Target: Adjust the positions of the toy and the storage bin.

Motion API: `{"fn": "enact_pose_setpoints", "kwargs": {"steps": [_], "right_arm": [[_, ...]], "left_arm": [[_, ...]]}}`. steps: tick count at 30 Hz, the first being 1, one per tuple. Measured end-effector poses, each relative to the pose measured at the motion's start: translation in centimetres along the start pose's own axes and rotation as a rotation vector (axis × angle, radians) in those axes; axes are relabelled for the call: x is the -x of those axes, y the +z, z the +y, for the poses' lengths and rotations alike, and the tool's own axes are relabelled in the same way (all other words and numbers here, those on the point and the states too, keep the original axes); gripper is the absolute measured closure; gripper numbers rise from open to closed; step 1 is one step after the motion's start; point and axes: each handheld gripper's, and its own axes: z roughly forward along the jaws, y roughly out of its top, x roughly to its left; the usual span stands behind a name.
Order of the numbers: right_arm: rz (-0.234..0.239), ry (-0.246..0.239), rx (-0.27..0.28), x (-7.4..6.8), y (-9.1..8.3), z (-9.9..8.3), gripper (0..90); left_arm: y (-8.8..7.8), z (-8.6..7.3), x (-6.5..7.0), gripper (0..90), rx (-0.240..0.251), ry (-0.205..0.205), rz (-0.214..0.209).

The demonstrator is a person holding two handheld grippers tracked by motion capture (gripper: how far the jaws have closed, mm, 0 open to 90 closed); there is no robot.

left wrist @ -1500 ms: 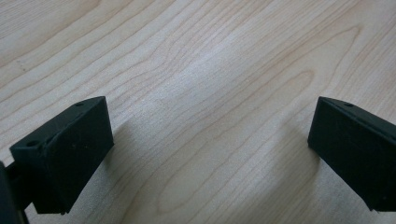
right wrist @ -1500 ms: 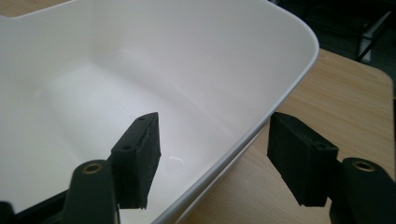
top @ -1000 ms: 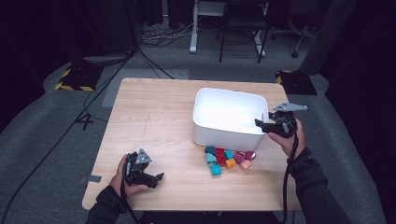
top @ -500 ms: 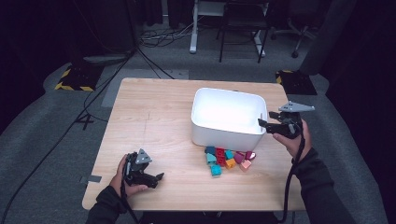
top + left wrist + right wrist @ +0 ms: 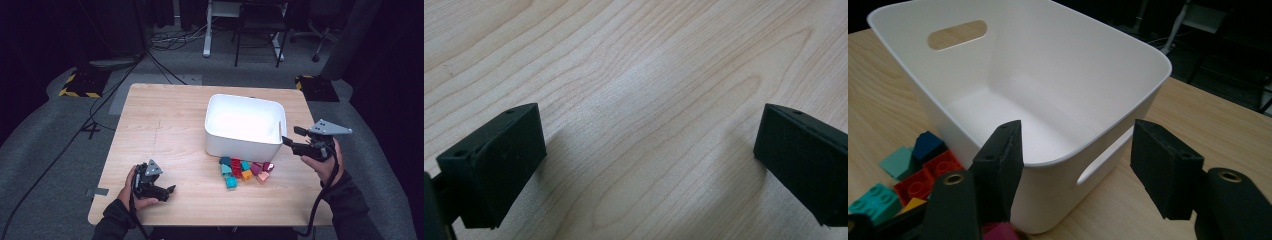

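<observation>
1. Bin [image 5: 244, 129]: centre-right of the high view, on the counter [image 5: 165, 125], empty, white, upright; near corner at mid-frame in the right tool view [image 5: 1058, 165].
2. Bricks [image 5: 242, 170]: small coloured heap just below the bin in the high view, lower left in the right tool view [image 5: 903, 175]; touching the bin wall or just beside it, cannot tell which.
3. Right tool [image 5: 289, 142]: mid-right of the high view, near the bin's right end, jaws parted about halfway, nothing between them.
4. Left tool [image 5: 167, 191]: lower left, resting low on the counter, jaws wide apart over bare wood [image 5: 649, 125].
5. Handling, as a judgement: bin likely light, stiff, smooth plastic, apt to slide; best taken by the rim or the handle slot [image 5: 1100, 167]. Bricks hard, light, studded; grip across flat sides.
6. Writing: no brand, label or lettering readable anywhere.
</observation>
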Motion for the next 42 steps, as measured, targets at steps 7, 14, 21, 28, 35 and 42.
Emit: {"fn": "enact_pose_setpoints", "kwargs": {"steps": [7,14,21,28,35,42], "right_arm": [[0.057,-0.027,0.014,-2.2,-1.0,-1.5,38.0],[0.063,-0.027,-0.036,-3.5,0.8,-4.3,37.0],[0.037,0.011,-0.077,-3.3,3.0,-5.8,38.0],[0.061,-0.001,-0.159,-3.2,3.6,-8.8,44.6],[0.172,-0.040,-0.172,-4.0,3.9,-10.6,43.1],[0.221,-0.095,-0.190,-5.5,5.0,-10.8,41.4]], "left_arm": [[0.0,0.0,0.0,0.6,-0.005,-0.002,-0.002],[0.0,0.0,0.0,0.6,-0.006,-0.002,-0.002],[0.0,0.0,0.0,0.6,-0.005,-0.004,-0.004],[0.0,0.0,0.0,0.6,-0.006,-0.002,-0.003],[0.0,0.0,0.0,0.6,-0.006,-0.002,-0.003],[0.0,0.0,0.0,0.6,-0.006,-0.002,-0.002]]}}
